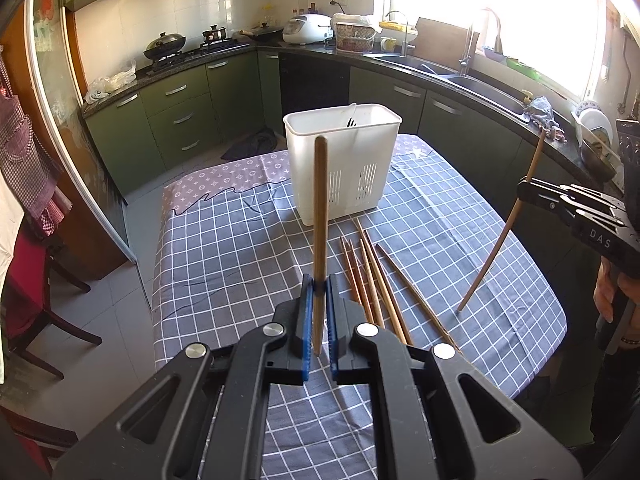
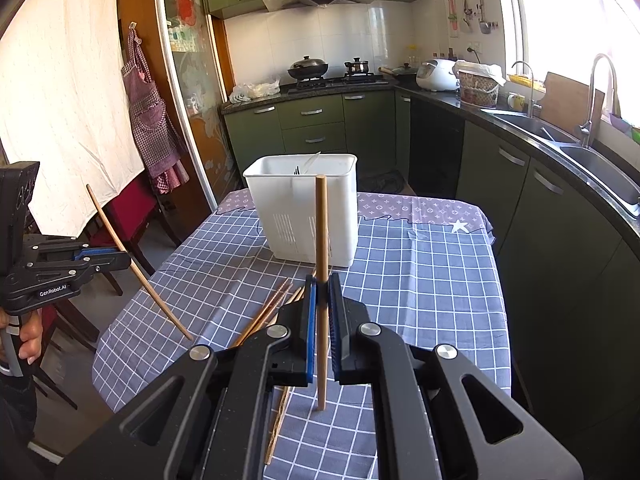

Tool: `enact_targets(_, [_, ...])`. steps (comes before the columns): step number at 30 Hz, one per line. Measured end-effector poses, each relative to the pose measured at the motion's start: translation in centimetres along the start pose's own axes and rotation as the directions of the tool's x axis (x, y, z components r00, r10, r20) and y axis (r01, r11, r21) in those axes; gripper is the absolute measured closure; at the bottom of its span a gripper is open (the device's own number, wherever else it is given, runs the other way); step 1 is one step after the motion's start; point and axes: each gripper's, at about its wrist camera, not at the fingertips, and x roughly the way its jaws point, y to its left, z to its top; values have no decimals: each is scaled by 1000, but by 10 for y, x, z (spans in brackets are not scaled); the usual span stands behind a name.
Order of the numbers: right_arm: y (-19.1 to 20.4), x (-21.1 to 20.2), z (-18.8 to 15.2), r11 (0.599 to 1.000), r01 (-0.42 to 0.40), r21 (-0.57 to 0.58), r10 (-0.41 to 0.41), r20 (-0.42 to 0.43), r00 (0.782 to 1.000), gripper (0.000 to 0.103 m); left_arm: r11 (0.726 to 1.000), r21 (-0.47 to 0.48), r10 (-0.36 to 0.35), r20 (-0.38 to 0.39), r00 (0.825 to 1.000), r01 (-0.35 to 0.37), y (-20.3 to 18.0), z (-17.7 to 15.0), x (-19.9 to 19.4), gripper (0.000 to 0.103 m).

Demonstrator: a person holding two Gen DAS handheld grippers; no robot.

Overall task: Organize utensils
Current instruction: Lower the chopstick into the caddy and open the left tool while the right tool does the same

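A white plastic utensil holder (image 1: 342, 160) (image 2: 304, 208) stands at the far end of the checked tablecloth, with dark utensil tips showing inside. My left gripper (image 1: 319, 284) is shut on a wooden chopstick (image 1: 320, 208) that stands nearly upright in front of the holder. My right gripper (image 2: 322, 286) is shut on another wooden chopstick (image 2: 321, 240), also upright. Each gripper shows in the other's view: the right gripper (image 1: 524, 188) with its slanted chopstick (image 1: 508, 228), and the left gripper (image 2: 120, 258) with its slanted chopstick (image 2: 132, 260). Several loose chopsticks (image 1: 372, 280) (image 2: 268, 312) lie on the cloth near me.
The table (image 1: 224, 240) (image 2: 420, 280) has a blue checked cloth. Green kitchen cabinets (image 1: 180, 116) and a counter with a sink (image 2: 580, 148) run behind and to the right. Dark red chairs (image 1: 24, 292) stand at the left. A person's hand (image 2: 28, 336) holds the left gripper's handle.
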Motion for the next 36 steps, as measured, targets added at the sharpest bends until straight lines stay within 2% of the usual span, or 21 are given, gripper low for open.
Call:
enact_targets(6, [-4, 1, -2, 1000, -9, 7, 9, -1, 1000, 96, 1000, 22, -23, 18, 1000, 23, -5, 35, -10, 97])
enact_targets(11, [-9, 0, -2, 1000, -16, 15, 16, 1, 1000, 96, 999, 27, -30, 83, 996, 28, -7, 86, -28, 97])
enact_targets(17, [-12, 1, -3, 1000, -21, 14, 21, 1, 1000, 96, 1000, 8, -2, 202, 979, 1, -8, 150, -41, 97])
enact_targets(22, [-14, 1, -3, 1000, -25, 19, 25, 4, 1000, 96, 1000, -14, 24, 265, 964, -21, -8, 190, -30, 97])
enact_targets(28, [-15, -1, -3, 999, -38, 18, 38, 3, 999, 96, 999, -30, 49, 235, 971, -43, -9, 211, 14, 97])
enact_targets(36, [-17, -12, 20, 998, -55, 11, 55, 37, 998, 96, 997, -41, 62, 108, 992, -57, 0, 193, 77, 96])
